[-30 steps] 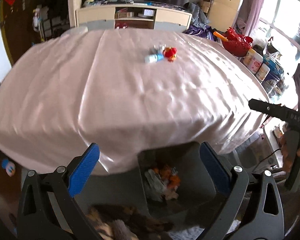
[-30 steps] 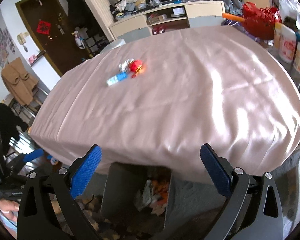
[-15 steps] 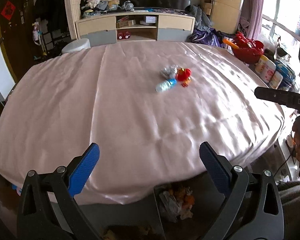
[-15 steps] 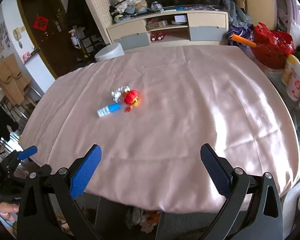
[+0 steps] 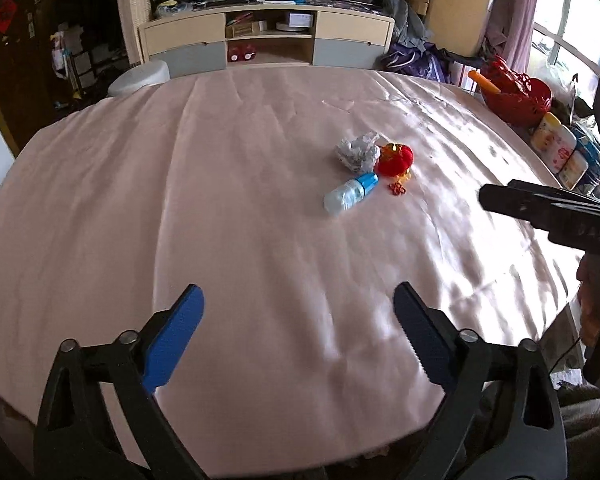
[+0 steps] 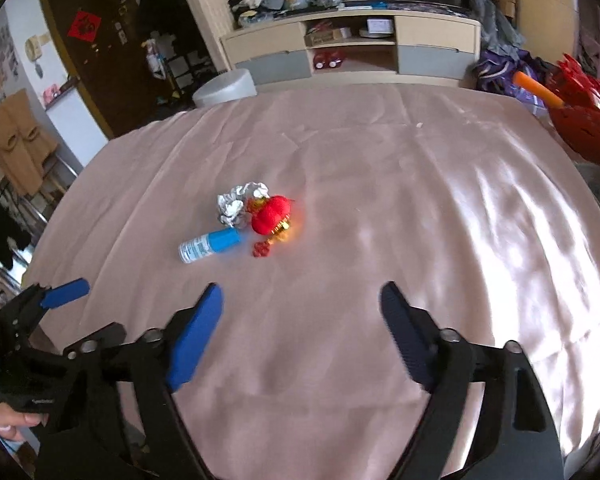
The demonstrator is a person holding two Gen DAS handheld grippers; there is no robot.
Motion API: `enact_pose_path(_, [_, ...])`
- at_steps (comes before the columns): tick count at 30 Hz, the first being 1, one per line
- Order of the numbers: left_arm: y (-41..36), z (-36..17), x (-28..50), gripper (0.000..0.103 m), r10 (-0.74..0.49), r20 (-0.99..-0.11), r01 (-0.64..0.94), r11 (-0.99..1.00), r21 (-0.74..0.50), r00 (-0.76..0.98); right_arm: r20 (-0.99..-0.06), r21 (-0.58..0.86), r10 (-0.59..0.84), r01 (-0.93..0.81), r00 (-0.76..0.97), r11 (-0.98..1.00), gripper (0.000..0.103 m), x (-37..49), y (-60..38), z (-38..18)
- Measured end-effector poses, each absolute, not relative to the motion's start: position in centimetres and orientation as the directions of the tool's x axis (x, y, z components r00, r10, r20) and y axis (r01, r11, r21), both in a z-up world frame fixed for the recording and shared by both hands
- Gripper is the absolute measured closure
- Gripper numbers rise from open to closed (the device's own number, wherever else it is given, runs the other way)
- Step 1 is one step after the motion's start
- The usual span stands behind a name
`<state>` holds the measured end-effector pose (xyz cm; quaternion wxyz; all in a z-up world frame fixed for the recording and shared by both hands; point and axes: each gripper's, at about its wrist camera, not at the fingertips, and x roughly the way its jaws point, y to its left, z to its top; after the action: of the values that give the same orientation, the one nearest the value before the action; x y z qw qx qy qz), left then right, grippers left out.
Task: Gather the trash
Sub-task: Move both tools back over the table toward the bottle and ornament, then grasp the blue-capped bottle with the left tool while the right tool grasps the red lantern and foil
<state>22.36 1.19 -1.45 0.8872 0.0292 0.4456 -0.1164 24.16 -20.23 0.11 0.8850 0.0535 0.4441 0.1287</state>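
Both sets of fingers are spread wide with nothing between them: your left gripper (image 5: 296, 332) and your right gripper (image 6: 300, 332) each show flat blue pads on black, bolted arms, hanging over the near part of the table. One left finger pad (image 5: 176, 334) looks smooth and matte, and the opposite one has a sawtooth edge.

Your trash sits in one tight cluster on the pink tablecloth (image 5: 180, 200), which is satiny, shiny and full of soft wrinkles. From your left wrist view it's up around 1 o'clock; from your right wrist view it's more like 11 o'clock, well apart from either gripper.

What's in the pile:
- crumpled foil ball (image 5: 357, 152), silvery and jagged, at the far side
- red lantern ornament (image 5: 394, 160), round and fuzzy-looking with gold trim, touching the foil
- small plastic bottle (image 5: 350, 193), a clear cylinder with a blue end, lying on its side just beside the lantern
- little red knot charm (image 5: 397, 189), flat on the cloth beside the bottle

Off at 2 o'clock in your left view there's a red lattice basket (image 5: 518, 96), past the table edge.
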Motion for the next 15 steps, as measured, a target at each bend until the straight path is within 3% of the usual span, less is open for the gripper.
enact_pose_path(6, [-0.6,-2.4,24.7,0.033,-0.192,-0.801,0.274,0.961,-0.036,0.567,-0.765,0.219,0.297,-0.203,0.571,0.954,0.044,27.1,-18.7,-0.3])
enact_pose_path(15, [-2.4,-3.5,27.5,0.037,-0.208,-0.806,0.303,0.952,-0.037,0.554,-0.777,0.314,0.361,-0.181,0.516,0.932,0.047,30.5,-18.3,-2.5])
